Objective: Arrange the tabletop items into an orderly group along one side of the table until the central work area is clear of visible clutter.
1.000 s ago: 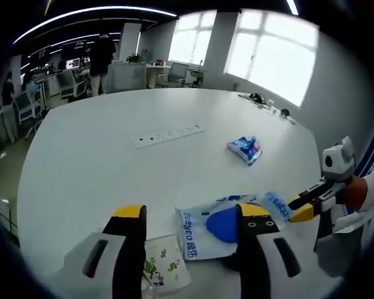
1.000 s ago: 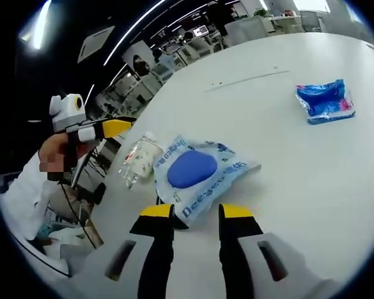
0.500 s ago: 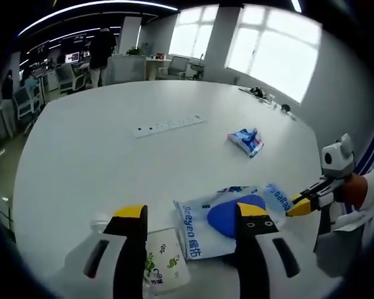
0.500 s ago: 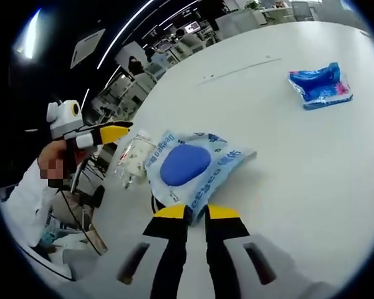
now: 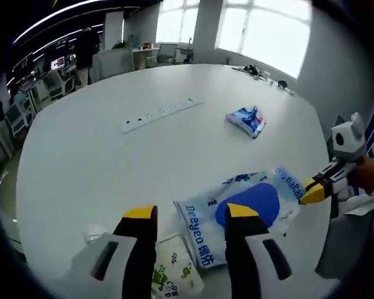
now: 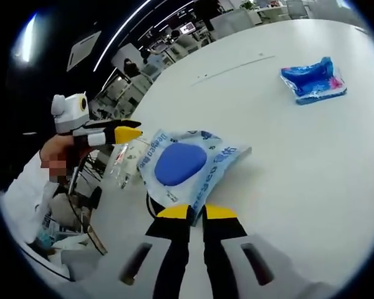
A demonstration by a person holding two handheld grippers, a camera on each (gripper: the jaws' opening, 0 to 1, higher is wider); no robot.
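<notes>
A white Deeyeo pack [image 5: 202,233] [image 6: 219,163] with a blue oval on it lies flat on the white table [image 5: 81,156]. My right gripper [image 6: 197,212] is shut on its near edge; from the left gripper view, that right gripper [image 5: 313,192] meets the pack's far corner. My left gripper [image 5: 191,213] hovers open over the pack's other end, its jaws wide apart and holding nothing. From the right gripper view, the left gripper [image 6: 123,132] hangs above a small clear packet [image 6: 128,161] with green print [image 5: 174,280], which lies beside the pack.
A blue packet [image 5: 246,119] [image 6: 311,81] lies further out on the table. A white power strip [image 5: 161,113] [image 6: 234,67] sits near the middle. Small items [image 5: 262,73] rest at the far edge. Desks, chairs and a standing person [image 5: 85,53] fill the room behind.
The right jaws have narrowed from open to shut on the pack's edge. The left gripper view has lifted and drawn back slightly; its jaws stay open.
</notes>
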